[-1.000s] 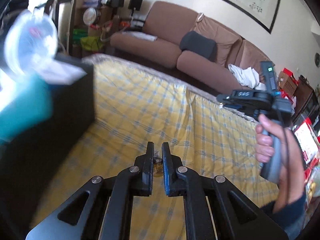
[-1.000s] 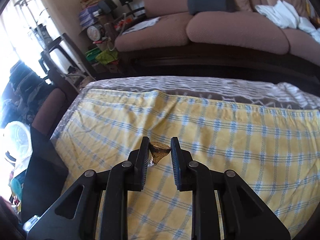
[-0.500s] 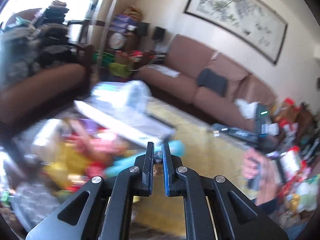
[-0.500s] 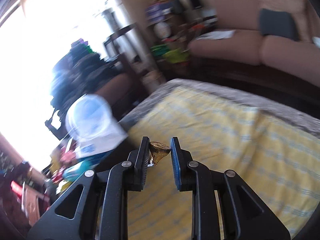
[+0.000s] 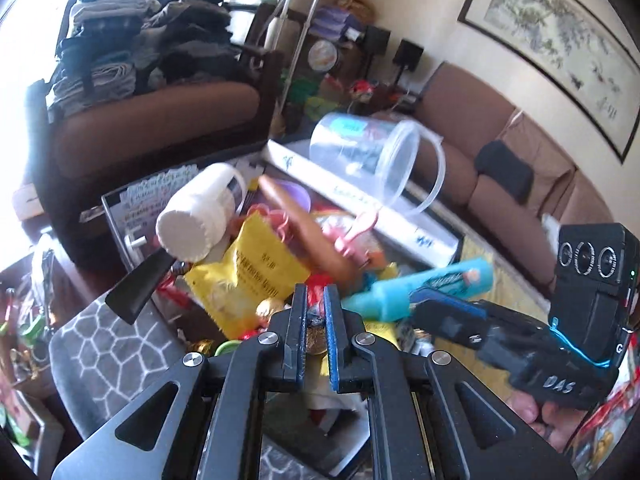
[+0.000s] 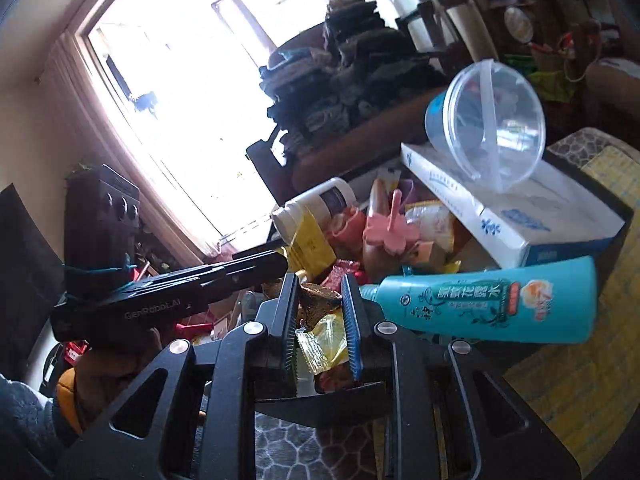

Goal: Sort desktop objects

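My left gripper [image 5: 314, 300] is shut on a small gold-wrapped sweet [image 5: 314, 336] pinched deep between its pads. In the right wrist view my right gripper [image 6: 319, 292] is shut on a crumpled gold-brown foil sweet [image 6: 318, 300]. Both hang side by side over a black box [image 6: 618, 236] heaped with clutter: a teal tube [image 6: 492, 304], a white bottle [image 5: 200, 212], a yellow packet [image 5: 252, 268], and a long white carton [image 6: 500, 204] with a clear plastic tub [image 6: 492, 120] lying on it. The teal tube [image 5: 432, 284] lies just right of the left fingertips.
The yellow checked cloth [image 6: 580, 380] lies right of the box. A grey patterned mat [image 5: 104, 348] is below left. A brown armchair stacked with folded clothes [image 5: 160, 60] stands behind, and a brown sofa [image 5: 480, 140] further right. The right hand-held gripper body [image 5: 540, 360] is close beside the left one.
Both grippers swung left from above the yellow checked cloth to above the cluttered black box. Each kept its sweet in the jaws.
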Available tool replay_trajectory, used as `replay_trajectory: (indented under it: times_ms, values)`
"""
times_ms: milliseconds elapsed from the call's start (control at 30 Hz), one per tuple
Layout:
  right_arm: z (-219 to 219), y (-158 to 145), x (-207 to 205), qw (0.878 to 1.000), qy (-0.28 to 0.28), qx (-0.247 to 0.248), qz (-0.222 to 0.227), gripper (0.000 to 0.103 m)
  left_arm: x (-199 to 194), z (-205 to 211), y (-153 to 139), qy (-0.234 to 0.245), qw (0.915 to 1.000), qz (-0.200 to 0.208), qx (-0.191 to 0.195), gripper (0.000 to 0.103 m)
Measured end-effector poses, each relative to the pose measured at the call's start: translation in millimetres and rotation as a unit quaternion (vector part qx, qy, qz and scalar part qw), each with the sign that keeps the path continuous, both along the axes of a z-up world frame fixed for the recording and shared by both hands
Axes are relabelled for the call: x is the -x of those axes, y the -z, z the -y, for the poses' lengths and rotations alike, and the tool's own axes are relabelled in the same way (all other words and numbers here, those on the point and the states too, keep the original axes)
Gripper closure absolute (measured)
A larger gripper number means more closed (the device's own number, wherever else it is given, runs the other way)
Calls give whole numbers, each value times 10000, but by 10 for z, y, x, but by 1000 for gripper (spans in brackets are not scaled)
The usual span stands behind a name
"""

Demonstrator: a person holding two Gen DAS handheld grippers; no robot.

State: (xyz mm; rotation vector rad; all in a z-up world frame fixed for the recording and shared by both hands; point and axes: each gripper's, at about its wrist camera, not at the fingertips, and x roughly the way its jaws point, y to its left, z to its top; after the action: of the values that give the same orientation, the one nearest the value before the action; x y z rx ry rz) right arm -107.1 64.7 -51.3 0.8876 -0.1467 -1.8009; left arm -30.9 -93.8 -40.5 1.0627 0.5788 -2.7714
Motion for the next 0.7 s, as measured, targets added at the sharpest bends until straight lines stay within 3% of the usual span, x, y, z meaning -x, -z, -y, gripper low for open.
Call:
replay_trajectory:
  times_ms: [167, 300, 333, 367, 400, 433, 467, 500, 600, 700]
  values:
    - [30, 159, 49, 9995, 126, -299, 33, 83, -15, -28, -9, -38, 9998, 54, 212, 96]
    - [4, 11, 46, 9993, 174, -315, -123, 80, -51, -56, -22, -44, 9998, 38, 205, 96]
    - [-4, -39, 24, 9990, 218, -337, -199, 80, -53, -74, -15, -52, 9997, 58, 219, 91]
    - [-14, -99, 17, 9985, 290, -380, -283, 78, -64, -85, -20, -90, 9997, 67, 239, 85]
    - [-22, -137, -4, 9970, 418, -496, -411, 66, -82, -93, -30, -163, 9995, 62, 259, 59]
    - [-22, -195, -9, 9947, 556, -647, -565, 49, -116, -105, -64, -324, 9989, 34, 324, 22]
    - [-44, -236, -26, 9921, 669, -783, -723, 41, -150, -115, -98, -472, 9980, -6, 412, 11]
    - [-62, -292, -61, 9879, 806, -935, -937, 31, -196, -126, -145, -668, 9962, -71, 556, 9]
    - [-149, -487, -166, 9733, 1153, -1384, -1420, 22, -305, -197, -288, -1029, 9886, -240, 1070, 7]
    - [-185, -588, -234, 9644, 1312, -1766, -1470, 13, -263, -290, -310, -1079, 9825, 167, 1509, 0]
